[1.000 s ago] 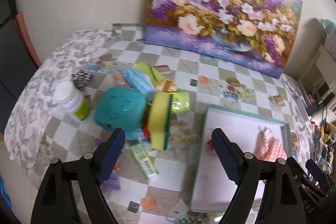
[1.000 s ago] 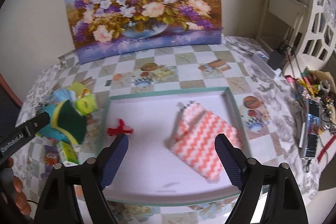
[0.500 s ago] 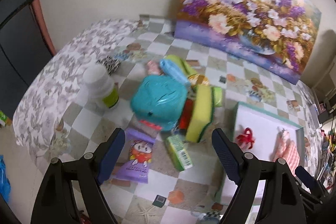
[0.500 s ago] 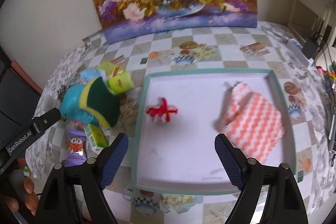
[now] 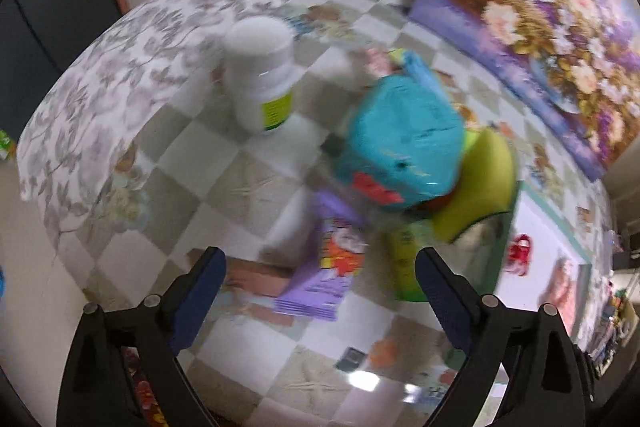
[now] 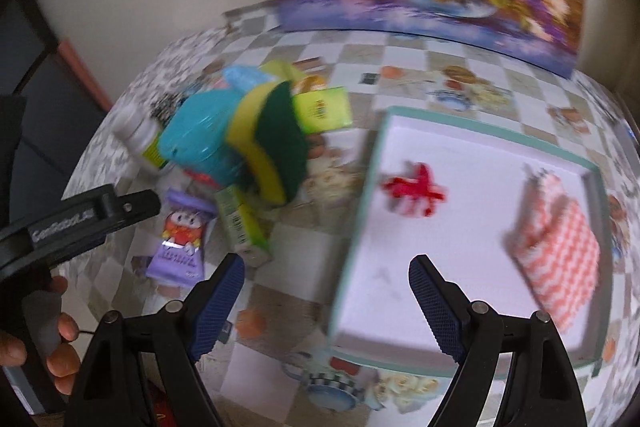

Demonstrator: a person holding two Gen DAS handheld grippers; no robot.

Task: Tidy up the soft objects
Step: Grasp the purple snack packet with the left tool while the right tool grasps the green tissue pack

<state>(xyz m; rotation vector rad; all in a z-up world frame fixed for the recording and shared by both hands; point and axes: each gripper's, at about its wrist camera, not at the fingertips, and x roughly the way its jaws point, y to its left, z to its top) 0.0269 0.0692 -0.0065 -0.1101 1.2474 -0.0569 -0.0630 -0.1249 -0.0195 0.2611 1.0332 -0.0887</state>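
**Spotter:** What do your claws look like?

**Operator:** My left claw (image 5: 320,277) is opening, its jaws wide, nothing between them. It points down over the purple snack packet (image 5: 326,277) on the bench (image 5: 248,179). My right claw (image 6: 326,287) stands wide and empty too, over the near left edge of the tray (image 6: 356,223).

**Spotter:** And the soft things, taking the tray as the landmark?

**Operator:** Inside the tray I see the red bow (image 6: 414,189) near its left wall and the pink zigzag cloth (image 6: 556,227) by its right wall. Left of the tray, outside it, sits the heap: the yellow-and-green sponge (image 6: 272,143) leaning on the teal pack (image 6: 198,139), a green carton (image 6: 242,223) just in front of them, the purple packet further left. The white bottle (image 5: 260,75) stands beyond the heap, furthest from the tray.

**Spotter:** Sharpness?

**Operator:** Both views are blurred; I can't read the labels.
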